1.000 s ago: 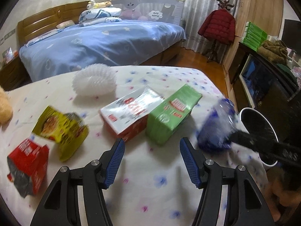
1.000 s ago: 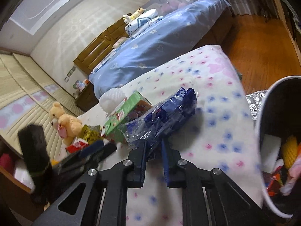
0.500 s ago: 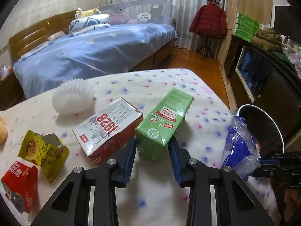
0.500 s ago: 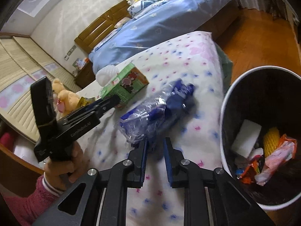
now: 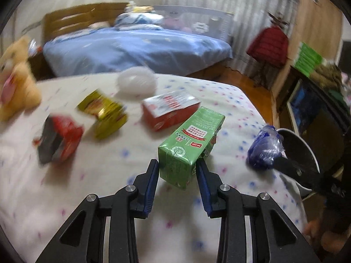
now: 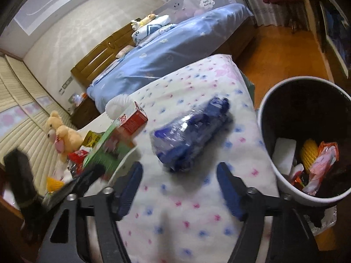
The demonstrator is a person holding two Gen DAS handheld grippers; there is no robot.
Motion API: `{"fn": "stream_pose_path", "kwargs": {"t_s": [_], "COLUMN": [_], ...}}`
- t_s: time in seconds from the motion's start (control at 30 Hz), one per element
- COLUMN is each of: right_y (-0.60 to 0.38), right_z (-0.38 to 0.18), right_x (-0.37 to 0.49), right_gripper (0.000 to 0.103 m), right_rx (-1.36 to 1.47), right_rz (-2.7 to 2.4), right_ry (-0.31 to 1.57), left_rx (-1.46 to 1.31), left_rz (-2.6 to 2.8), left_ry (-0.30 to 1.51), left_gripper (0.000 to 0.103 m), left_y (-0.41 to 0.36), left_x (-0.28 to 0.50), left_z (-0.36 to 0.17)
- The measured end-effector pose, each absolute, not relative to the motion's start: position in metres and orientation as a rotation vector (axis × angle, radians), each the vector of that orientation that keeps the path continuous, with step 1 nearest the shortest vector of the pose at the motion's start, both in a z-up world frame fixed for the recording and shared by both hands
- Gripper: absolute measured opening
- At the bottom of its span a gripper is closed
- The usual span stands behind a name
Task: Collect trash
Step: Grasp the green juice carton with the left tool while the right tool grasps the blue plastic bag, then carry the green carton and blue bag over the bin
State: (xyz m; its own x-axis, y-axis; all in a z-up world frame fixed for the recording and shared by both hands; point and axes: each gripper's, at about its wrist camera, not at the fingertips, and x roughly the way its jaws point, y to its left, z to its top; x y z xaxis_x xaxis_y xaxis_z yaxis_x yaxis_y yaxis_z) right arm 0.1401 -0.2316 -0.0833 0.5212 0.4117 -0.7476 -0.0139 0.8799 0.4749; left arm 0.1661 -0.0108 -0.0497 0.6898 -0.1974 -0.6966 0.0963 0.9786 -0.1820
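Bin (image 6: 263, 118) right of the right hand-held gripper (image 6: 178, 186) already holds some trash. That gripper's wide open, blue wrapper (image 6: 193, 133) loose ahead. Left hand-held gripper (image 5: 177, 171) clamps the green carton (image 5: 190, 144); several wrappers remain beyond it.

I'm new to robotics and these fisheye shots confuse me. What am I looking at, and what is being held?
No robot here: a person holds a two-fingered gripper in each hand, each with a camera looking along its fingers. One view shows the left gripper, jaws closed on a green carton. The other shows the right gripper, jaws open, with a blue bag just ahead, ungripped, near the bin. On the dotted sheet also lie a red box, yellow packet, red packet and white foam net.
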Motion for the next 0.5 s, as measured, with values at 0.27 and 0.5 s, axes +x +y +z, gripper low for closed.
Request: {"fn": "stream_pose_path", "kwargs": {"t_s": [0.27, 0.5], "right_y": [-0.206, -0.206], "right_z": [-0.078, -0.091], "right_x": [0.158, 0.162], "right_gripper": [0.078, 0.052], "right_rx": [0.289, 0.221], "right_rz": [0.158, 0.198], "right_ry": [0.957, 1.003], "left_rx": [-0.166, -0.109], "left_rz": [-0.172, -0.211], "left_ry": [0.823, 0.805], "left_gripper": [0.035, 0.058], "left_y": [-0.008, 0.002], "left_x": [0.152, 0.153], "left_z": [-0.053, -0.049]}}
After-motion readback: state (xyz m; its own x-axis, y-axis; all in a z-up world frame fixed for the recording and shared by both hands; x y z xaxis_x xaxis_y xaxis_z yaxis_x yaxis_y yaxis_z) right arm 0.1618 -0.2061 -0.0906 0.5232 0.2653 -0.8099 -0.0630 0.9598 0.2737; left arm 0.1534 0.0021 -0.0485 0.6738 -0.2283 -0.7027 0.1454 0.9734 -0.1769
